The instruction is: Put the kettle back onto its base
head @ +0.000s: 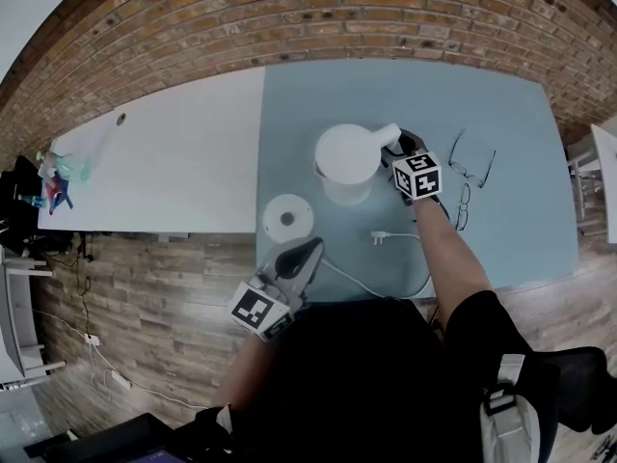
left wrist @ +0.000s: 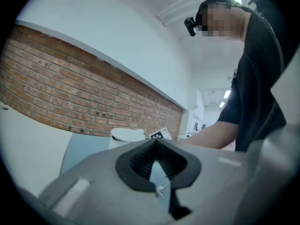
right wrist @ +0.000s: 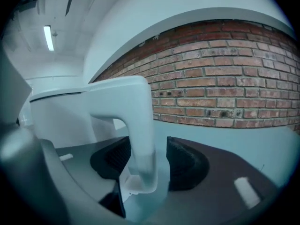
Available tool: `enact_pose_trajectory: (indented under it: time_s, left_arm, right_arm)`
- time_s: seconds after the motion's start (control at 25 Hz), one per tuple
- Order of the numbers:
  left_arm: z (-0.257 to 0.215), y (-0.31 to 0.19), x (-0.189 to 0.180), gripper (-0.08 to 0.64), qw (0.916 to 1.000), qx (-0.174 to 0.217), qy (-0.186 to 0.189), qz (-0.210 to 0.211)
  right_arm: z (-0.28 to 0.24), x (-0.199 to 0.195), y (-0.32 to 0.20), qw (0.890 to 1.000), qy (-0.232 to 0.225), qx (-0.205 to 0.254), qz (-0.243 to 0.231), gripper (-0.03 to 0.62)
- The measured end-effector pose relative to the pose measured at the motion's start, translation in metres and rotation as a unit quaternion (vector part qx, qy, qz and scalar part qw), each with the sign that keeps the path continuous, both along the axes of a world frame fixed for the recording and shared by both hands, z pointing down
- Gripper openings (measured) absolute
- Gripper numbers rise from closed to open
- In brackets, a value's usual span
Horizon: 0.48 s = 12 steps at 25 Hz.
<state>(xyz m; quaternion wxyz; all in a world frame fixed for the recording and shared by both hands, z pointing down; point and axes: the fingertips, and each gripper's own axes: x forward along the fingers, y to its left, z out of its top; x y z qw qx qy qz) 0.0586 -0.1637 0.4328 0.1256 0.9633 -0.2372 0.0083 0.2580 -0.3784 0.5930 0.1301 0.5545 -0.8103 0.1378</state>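
- White tabletop [head: 183,152] fills the left of the head view. A few small colourful objects [head: 56,177] sit at its far left edge, well apart from the job and too small to name.
- Left gripper [head: 307,254] hangs at the near edge of the blue table [head: 501,114], jaws together with nothing between them. I judge it is parked there because lifting a kettle by its handle needs one hand only. It is still near enough to steady the base if needed.
- Round kettle base [head: 287,217] lies bare on the blue table just beyond the left gripper, so the task is not yet done.
- White kettle [head: 347,157] stands upright on the blue table, near the base but apart from it. Its handle [right wrist: 140,125] is turned to the right, toward the working hand.
- Small white plug [head: 380,236] lies loose on the table on the near side of the kettle.
- Right gripper [head: 403,150] has its jaws spread wide around the handle's upright bar, one pad on each side. A gap shows on the right side, so nothing is clamped yet. It comes in from the side, tilted slightly down, which sets the pads against the bar's flanks. The next move likely calls for closing firmly, then lifting and carrying the kettle left to the base.
- Spectacles [head: 472,160] lie further right, clear of that path.
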Motion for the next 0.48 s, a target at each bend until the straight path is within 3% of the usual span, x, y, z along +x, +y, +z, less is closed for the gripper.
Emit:
enact_pose_trajectory:
  time_s: [0.08, 0.2, 0.32, 0.48]
  left_arm:
    - [0.003, 0.000, -0.007, 0.003, 1.0000, -0.001, -0.002, -0.007]
    - [0.017, 0.006, -0.019, 0.003, 0.9998, -0.001, -0.017, -0.007]
    - [0.041, 0.013, -0.035, 0.003, 0.9990, 0.009, -0.040, -0.017]
    - [0.048, 0.015, -0.047, 0.003, 0.9987, -0.009, -0.024, -0.044]
  right_arm:
    - [0.002, -0.002, -0.008, 1.000, -0.017, 0.004, 0.003, 0.193]
    - [0.002, -0.004, -0.014, 0.999, -0.022, 0.014, 0.022, 0.082]
    - [0.002, -0.005, -0.016, 0.999, -0.016, 0.020, 0.029, 0.081]
    - [0.001, -0.003, -0.012, 0.998, -0.032, 0.019, 0.045, 0.088]
